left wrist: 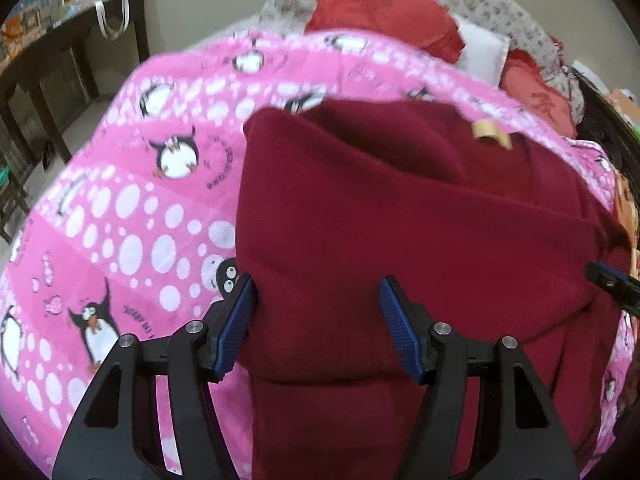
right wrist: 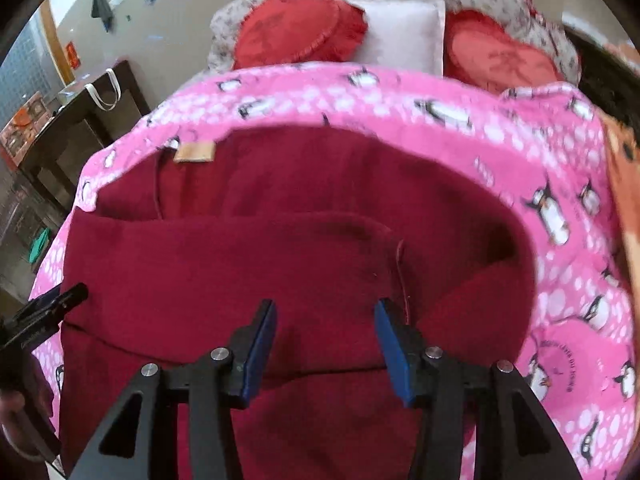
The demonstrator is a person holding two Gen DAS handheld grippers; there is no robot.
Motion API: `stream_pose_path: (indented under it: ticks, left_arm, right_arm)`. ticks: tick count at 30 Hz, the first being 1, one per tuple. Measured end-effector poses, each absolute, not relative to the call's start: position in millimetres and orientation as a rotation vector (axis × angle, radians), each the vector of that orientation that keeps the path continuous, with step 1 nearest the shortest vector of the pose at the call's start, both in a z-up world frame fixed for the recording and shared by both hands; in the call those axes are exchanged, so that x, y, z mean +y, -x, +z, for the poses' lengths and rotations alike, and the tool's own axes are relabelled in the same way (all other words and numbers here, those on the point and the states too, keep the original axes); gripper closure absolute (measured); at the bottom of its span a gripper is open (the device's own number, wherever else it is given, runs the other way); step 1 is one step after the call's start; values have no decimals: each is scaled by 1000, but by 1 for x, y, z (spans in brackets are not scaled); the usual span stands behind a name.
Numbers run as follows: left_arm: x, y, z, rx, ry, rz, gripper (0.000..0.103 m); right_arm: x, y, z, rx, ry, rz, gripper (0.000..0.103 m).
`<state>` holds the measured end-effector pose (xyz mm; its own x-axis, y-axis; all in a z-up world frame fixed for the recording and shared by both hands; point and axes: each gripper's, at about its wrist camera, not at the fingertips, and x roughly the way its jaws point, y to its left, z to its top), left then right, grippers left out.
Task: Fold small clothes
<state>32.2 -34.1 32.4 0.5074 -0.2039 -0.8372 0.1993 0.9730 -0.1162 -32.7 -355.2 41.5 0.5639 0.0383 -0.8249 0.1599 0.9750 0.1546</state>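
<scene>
The garment (right wrist: 280, 264) is already folded once on the blanket (left wrist: 120, 208), further folds are judged left, and both the left gripper (left wrist: 316, 320) and right gripper (right wrist: 326, 344) are held apart, empty.

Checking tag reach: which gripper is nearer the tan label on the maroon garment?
Left, likely. The tan label sits right of the left gripper, left of the right gripper, far up the maroon garment.

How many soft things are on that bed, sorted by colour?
Dark red fleece garment: 1
Pink penguin-print blanket: 1
Round red frilled cushions: 2
White rectangular pillow: 1
Total: 5
</scene>
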Motion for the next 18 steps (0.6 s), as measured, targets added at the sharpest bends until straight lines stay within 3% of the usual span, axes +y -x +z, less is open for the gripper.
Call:
stream_pose_path:
  ticks: [1, 8, 18]
  left_arm:
    - [-34, -37, 28, 1036, -3, -247, 31]
    - [-23, -26, 33, 1048, 49, -266, 31]
    - [-20, 14, 59, 1030, 69, -314, 31]
  right_arm:
    - [-356, 36, 46, 964, -229, -69, 54]
    - [-366, 96, 75, 922, -321, -36, 54]
    - [-359, 180, 49, 995, -482, 47, 54]
